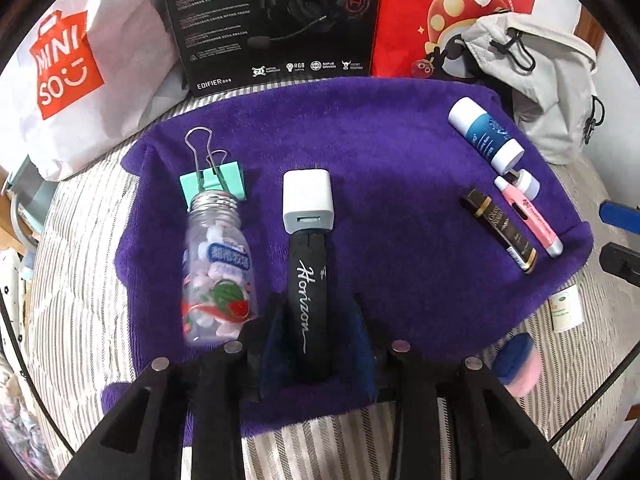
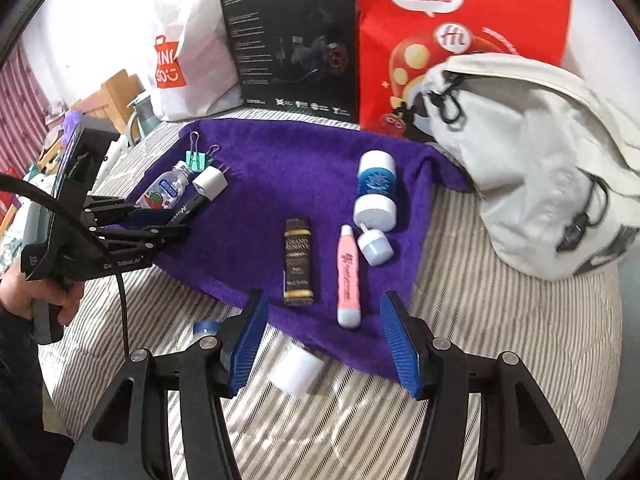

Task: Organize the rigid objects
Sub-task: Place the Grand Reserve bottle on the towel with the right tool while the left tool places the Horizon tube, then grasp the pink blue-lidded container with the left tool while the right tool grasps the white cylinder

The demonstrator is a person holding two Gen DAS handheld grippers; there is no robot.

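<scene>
Seven small hard things lie on a purple towel (image 1: 380,168) spread over a striped bed (image 2: 480,320). In the left wrist view, the left hand-held gripper (image 1: 316,344) sits at the bottom middle of the frame, and its blue pads are closed on a black stick with the word "Horizon" (image 1: 310,288). The far tip of the stick touches a white plug block (image 1: 307,200) in the middle of the frame. Just left of the stick lies a clear candy bottle (image 1: 218,268), and a green clip (image 1: 212,184) touches its top. At the right of that frame lie a blue and white tube (image 1: 486,136), a small white cap (image 1: 528,184), a pink pen (image 1: 528,216) and a black and gold stick (image 1: 500,230), close together in a bunch. In the right wrist view, the right hand-held gripper (image 2: 324,340) is at the bottom middle with its blue pads wide apart and nothing between them. It hangs over the near edge of the towel, just in front of the black and gold stick and the pink pen. A person's hand (image 2: 36,292) holds the left gripper's handle at the left edge. Along the top of both frames stand a white shopping bag (image 1: 80,64), a black headset box (image 1: 272,20) and a red bag (image 1: 440,12). A pale cloth backpack (image 2: 540,168) rests at the right.
</scene>
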